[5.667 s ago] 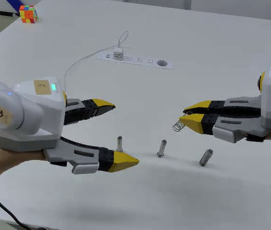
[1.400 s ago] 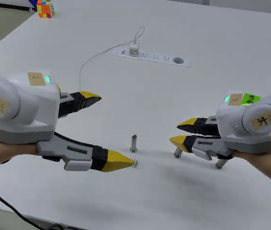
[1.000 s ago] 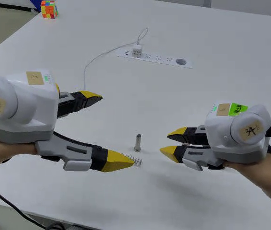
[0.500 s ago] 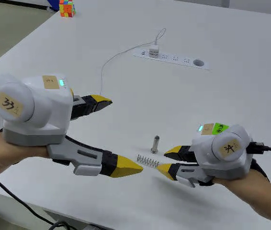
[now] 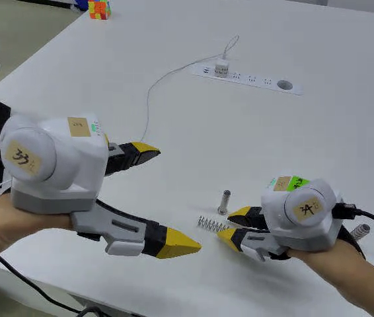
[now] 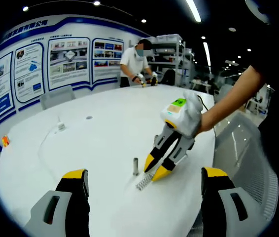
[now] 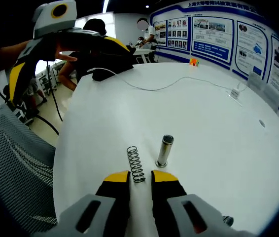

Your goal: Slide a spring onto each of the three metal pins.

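One pin (image 7: 164, 150) is bare. Right claw (image 7: 140, 177), jaws narrow, sits by the spring (image 7: 135, 164); next, pinch it. Left claw (image 5: 174, 199): wide.

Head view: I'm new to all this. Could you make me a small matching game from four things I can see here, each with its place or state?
Things:
1 loose spring
2 bare pin
3 left gripper
4 power strip

Places or states:
A stands upright
B jaws wide apart
C lies on its side
D far back, beyond the others

Pairs: 1-C, 2-A, 3-B, 4-D
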Tool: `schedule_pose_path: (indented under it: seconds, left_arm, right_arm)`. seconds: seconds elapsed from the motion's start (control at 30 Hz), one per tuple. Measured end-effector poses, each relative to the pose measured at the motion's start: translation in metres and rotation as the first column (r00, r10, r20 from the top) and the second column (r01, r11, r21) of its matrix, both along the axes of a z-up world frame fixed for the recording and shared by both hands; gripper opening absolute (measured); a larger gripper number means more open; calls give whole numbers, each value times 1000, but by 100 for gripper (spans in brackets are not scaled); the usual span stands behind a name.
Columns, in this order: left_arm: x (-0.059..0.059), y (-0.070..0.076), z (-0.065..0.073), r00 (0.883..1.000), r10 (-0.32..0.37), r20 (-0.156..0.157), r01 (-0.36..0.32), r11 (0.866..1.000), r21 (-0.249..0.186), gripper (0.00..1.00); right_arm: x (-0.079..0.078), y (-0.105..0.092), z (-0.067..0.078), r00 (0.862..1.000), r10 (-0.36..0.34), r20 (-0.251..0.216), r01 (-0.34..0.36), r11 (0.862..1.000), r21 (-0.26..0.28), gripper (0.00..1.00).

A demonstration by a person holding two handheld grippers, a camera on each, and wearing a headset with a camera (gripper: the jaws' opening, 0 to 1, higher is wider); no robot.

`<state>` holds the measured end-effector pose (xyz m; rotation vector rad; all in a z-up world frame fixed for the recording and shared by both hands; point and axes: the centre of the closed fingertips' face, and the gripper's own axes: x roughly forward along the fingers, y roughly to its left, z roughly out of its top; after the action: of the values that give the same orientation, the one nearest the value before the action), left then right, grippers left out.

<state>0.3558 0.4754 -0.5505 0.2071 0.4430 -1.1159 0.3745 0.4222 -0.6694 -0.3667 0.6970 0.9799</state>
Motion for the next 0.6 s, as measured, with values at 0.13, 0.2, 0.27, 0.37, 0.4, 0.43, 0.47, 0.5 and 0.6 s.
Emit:
schedule_pose_path:
  seconds: [0.13, 0.2, 0.27, 0.37, 0.4, 0.43, 0.47, 0.5, 0.6]
  left_arm:
    - [0, -3, -1, 1000, -7, -3, 7, 1000, -2, 97]
    - [-1, -4, 0, 1000, -9, -5, 9, 1000, -4, 97]
    - [-1, -4, 2, 1000, -9, -7, 9, 1000, -15, 96]
    - [-1, -4, 4, 1000, -5, -12, 5, 1000, -22, 96]
    - [-1, -3, 3, 1000, -6, -13, 6, 1000, -16, 96]
    - [-2, -3, 3, 1000, -8, -13, 8, 1000, -12, 96]
    - [-3, -3, 3, 1000, -13, -15, 13, 1000, -9, 95]
    - [-4, -4, 3, 1000, -16, -18, 16, 1000, -8, 95]
    - [-10, -7, 2, 999, -40, -37, 40, 999, -10, 90]
  right_arm:
    - [0, 2, -6, 1000, -9, -23, 9, 1000, -1, 16]
    - [-1, 1, -10, 1000, -2, -26, 1, 1000, -13, 16]
    - [1, 0, -10, 1000, -3, -21, 3, 1000, -12, 13]
    - [2, 2, -9, 1000, 5, -22, -5, 1000, 0, 13]
    - [2, 2, -9, 1000, 14, -14, -14, 1000, -4, 12]
    - [2, 3, -9, 1000, 23, -11, -23, 1000, -8, 12]
    - [1, 3, -9, 1000, 25, -11, -25, 1000, -12, 12]
    - [1, 3, -9, 999, 36, -6, -36, 999, -21, 12]
    - [-1, 2, -9, 999, 38, -9, -38, 999, -34, 11]
